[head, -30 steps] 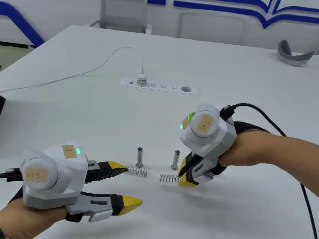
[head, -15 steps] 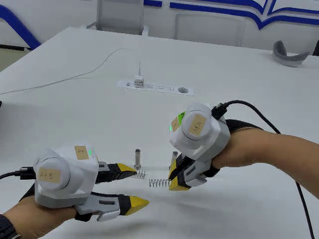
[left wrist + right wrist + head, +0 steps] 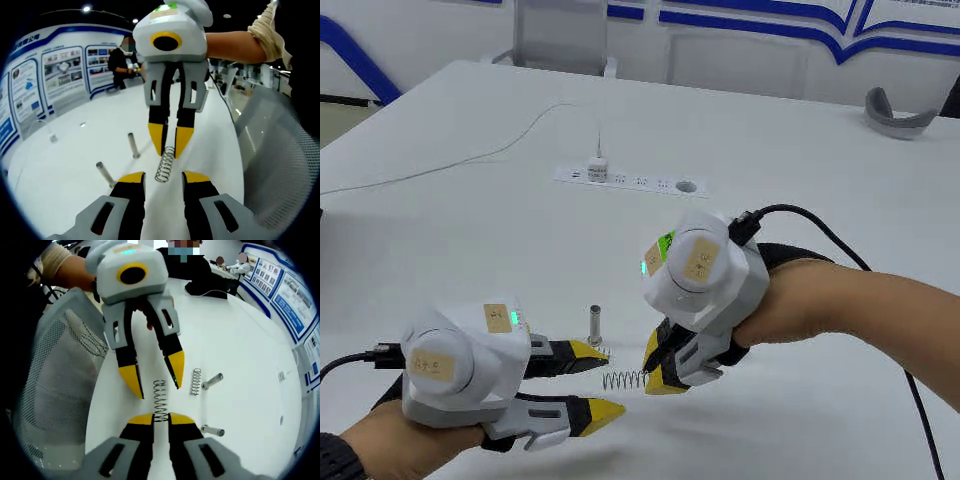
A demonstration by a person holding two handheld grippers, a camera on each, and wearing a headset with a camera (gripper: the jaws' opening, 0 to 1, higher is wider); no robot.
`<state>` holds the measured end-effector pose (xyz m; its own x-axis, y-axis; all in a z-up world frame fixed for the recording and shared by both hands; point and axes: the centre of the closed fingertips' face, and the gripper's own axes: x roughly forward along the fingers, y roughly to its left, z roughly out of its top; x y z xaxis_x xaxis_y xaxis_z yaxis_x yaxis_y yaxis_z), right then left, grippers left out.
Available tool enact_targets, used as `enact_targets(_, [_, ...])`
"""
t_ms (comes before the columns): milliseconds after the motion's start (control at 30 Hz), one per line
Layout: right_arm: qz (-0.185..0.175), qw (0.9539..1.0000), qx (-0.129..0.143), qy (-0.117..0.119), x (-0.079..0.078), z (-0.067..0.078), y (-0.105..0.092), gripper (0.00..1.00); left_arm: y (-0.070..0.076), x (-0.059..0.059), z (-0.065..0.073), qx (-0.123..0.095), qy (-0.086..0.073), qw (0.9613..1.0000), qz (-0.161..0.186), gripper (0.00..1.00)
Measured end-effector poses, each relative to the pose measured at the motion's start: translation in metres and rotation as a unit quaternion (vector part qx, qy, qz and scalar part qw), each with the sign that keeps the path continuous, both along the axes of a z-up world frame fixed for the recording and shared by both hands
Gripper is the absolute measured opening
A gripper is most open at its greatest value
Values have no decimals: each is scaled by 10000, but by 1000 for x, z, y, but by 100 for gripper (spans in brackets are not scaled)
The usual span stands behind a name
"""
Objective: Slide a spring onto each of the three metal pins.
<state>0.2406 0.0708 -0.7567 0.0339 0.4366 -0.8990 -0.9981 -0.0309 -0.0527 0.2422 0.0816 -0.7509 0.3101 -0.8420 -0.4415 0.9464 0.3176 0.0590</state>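
Now the right tongs (image 3: pixel 160 417) pinch one end of a spring (image 3: pixel 160 397), its free end between the open left tongs (image 3: pixel 164 176), seemingly just off the desk (image 3: pixel 770 150); mid-carry, it next needs lining up over a bare pin (image 3: pixel 595 325).

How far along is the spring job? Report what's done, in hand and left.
Done: nothing yet. The pin and the other pin are both bare.
In hand: the right gripper is shut on one spring, whose free end sits between the open jaws of the left gripper.
Left: that spring, the second spring lying on the table beside the pin, and every pin to fit.
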Motion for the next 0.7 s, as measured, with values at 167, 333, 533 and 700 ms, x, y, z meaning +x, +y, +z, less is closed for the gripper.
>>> enact_targets(167, [60, 10000, -27, 5, -2, 1, 1, 12, -1, -1, 0, 10, -62, 10000, -55, 24])
enact_targets(333, [113, 9999, -44, -5, -4, 2, 3, 12, -2, -2, 1, 29, -140, 9999, -97, 17])
enact_targets(533, [191, 9998, -92, -34, -7, 4, 4, 12, -1, -4, 0, 58, -203, 9997, -129, 12])
enact_targets(700, [231, 9997, -91, -58, -8, 11, 6, 12, -1, -5, -1, 88, -211, 9996, -145, 12])
